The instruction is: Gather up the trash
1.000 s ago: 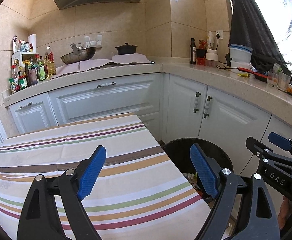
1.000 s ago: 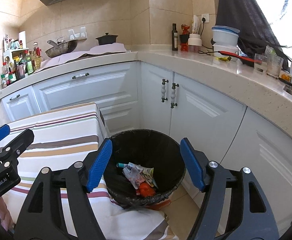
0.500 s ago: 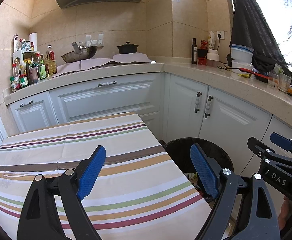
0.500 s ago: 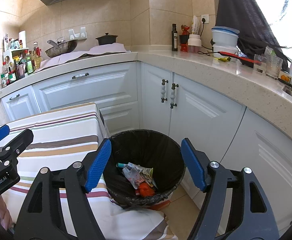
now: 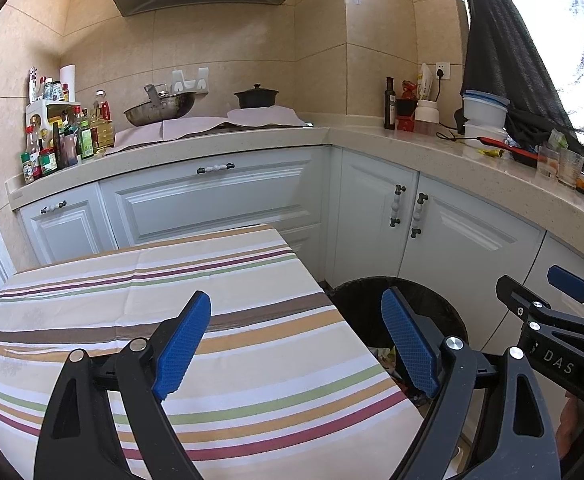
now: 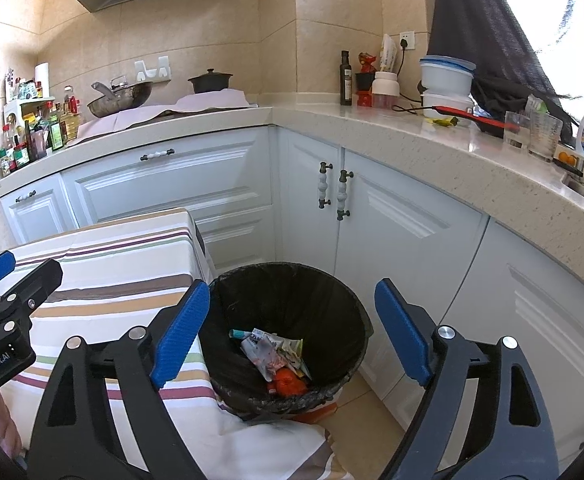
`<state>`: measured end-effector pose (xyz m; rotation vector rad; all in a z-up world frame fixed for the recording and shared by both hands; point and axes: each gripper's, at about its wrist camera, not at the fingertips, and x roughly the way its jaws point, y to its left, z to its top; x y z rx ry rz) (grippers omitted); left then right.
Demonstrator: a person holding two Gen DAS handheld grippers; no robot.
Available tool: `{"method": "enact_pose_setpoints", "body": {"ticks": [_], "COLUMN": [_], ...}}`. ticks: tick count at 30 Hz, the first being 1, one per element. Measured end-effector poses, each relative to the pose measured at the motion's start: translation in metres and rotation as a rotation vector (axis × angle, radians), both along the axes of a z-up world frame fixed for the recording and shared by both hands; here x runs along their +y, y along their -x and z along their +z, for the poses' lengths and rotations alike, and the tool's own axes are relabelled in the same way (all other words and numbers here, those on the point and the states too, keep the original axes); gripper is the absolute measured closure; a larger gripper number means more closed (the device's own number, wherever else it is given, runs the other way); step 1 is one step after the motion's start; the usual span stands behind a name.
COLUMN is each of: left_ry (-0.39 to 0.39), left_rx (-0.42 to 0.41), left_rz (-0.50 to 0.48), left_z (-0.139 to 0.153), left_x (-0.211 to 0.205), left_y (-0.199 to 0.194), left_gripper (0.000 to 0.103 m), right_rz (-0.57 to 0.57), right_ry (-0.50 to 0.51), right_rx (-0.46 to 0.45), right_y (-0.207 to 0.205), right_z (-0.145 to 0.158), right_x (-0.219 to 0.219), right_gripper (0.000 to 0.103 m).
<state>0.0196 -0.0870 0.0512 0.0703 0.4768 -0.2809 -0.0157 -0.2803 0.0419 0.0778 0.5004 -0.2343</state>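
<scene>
A black-lined trash bin [image 6: 292, 280] stands on the floor beside the table's right edge. Inside it lie crumpled wrappers [image 6: 270, 352] and a red-orange piece [image 6: 288, 384]. My right gripper [image 6: 292, 336] is open and empty, held above and in front of the bin. My left gripper [image 5: 296, 340] is open and empty, above the striped tablecloth [image 5: 172, 280], with the bin [image 5: 372, 296] at its right finger. The right gripper also shows at the right edge of the left wrist view [image 5: 552, 320]. The left gripper shows at the left edge of the right wrist view [image 6: 8, 292].
White cabinets [image 6: 392, 232] stand close behind the bin. The beige counter [image 6: 432, 148] carries bottles, glasses, stacked white containers [image 6: 446, 84] and a red utensil. A wok [image 5: 160, 108], a black pot [image 5: 256, 98] and condiment bottles [image 5: 64, 140] stand on the far counter.
Both grippers stay open and almost still. The views have shifted only slightly.
</scene>
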Motion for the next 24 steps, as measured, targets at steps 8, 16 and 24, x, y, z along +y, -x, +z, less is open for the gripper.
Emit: {"method": "enact_pose_setpoints", "body": {"ticks": [8,16,24], "left_ry": [0.001,0.001,0.006], "left_rx": [0.002,0.005,0.009], "left_rz": [-0.001,-0.001,-0.002], "left_z": [0.0003,0.0003,-0.0015], "left_x": [0.0011,0.0015,0.0027], "left_y": [-0.0003,-0.0015,-0.0034], "left_gripper": [0.018,0.018,0.018], "right_rz": [0.001,0.001,0.001], "right_ry": [0.000,0.000,0.000], "right_rx": [0.001,0.004,0.002], "right_y": [-0.0008,-0.0021,-0.0022], "right_z": [-0.0002,-0.0006,-0.0003], "right_x": [-0.0006,-0.0013,-0.0019], "right_gripper": [0.020,0.020,0.020]}}
